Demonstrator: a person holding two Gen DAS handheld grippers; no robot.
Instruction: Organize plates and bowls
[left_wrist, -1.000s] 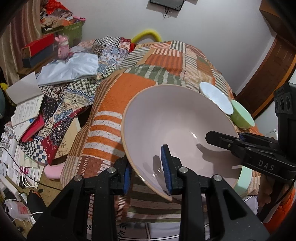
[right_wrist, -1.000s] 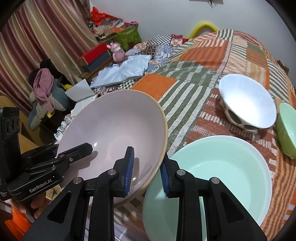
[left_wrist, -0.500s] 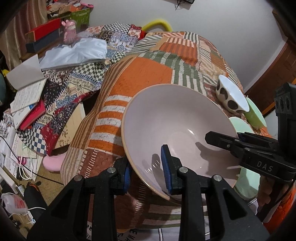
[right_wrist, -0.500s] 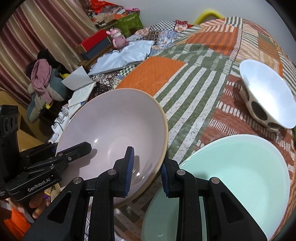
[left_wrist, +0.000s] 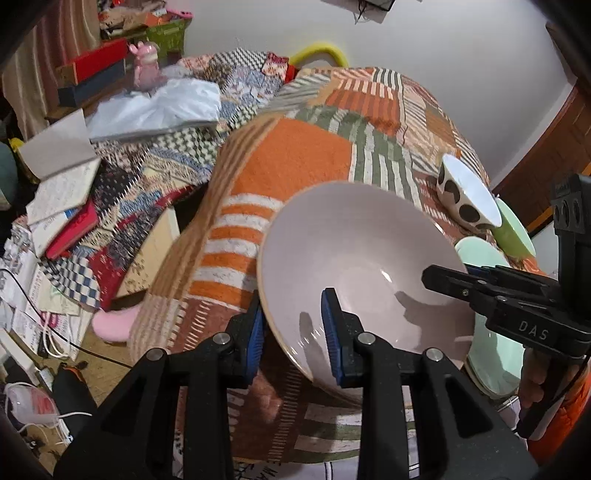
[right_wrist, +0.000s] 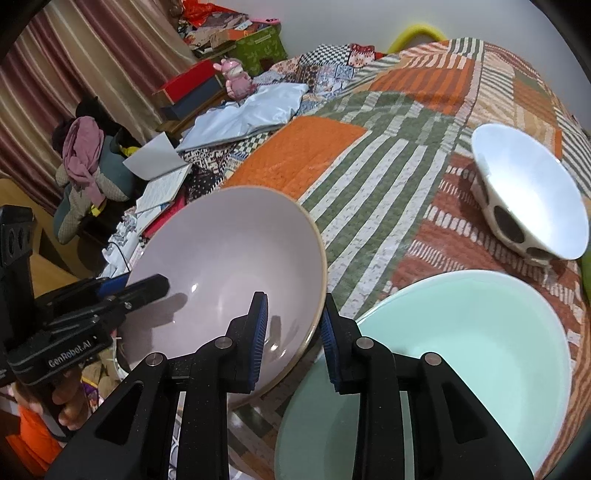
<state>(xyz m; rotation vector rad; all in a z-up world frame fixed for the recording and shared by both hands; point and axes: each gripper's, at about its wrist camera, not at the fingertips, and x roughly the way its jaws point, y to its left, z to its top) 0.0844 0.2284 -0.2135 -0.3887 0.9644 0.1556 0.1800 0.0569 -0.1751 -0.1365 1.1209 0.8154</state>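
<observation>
Both grippers hold one wide pink bowl (left_wrist: 354, 258) (right_wrist: 229, 258), tilted just above the quilted bed. My left gripper (left_wrist: 291, 332) is shut on the bowl's near rim, one blue pad inside and one outside. My right gripper (right_wrist: 291, 328) straddles the opposite rim; its jaws are opening slightly, the pads still at the wall. Each gripper shows in the other's view, the right gripper (left_wrist: 428, 275) and the left gripper (right_wrist: 162, 284). A large mint-green bowl (right_wrist: 461, 350) (left_wrist: 480, 254) lies right beside the pink one.
A white bowl with dark spots (right_wrist: 528, 192) (left_wrist: 469, 195) and a small green bowl (left_wrist: 513, 229) stand farther along the striped quilt (right_wrist: 369, 166). Books, papers, cloth and boxes (left_wrist: 66, 192) crowd the floor and shelf left of the bed.
The pink bowl and both grippers have sunk slightly toward the quilt. The spotted bowl now sits lower and larger in both views. The right pads stand a touch wider.
</observation>
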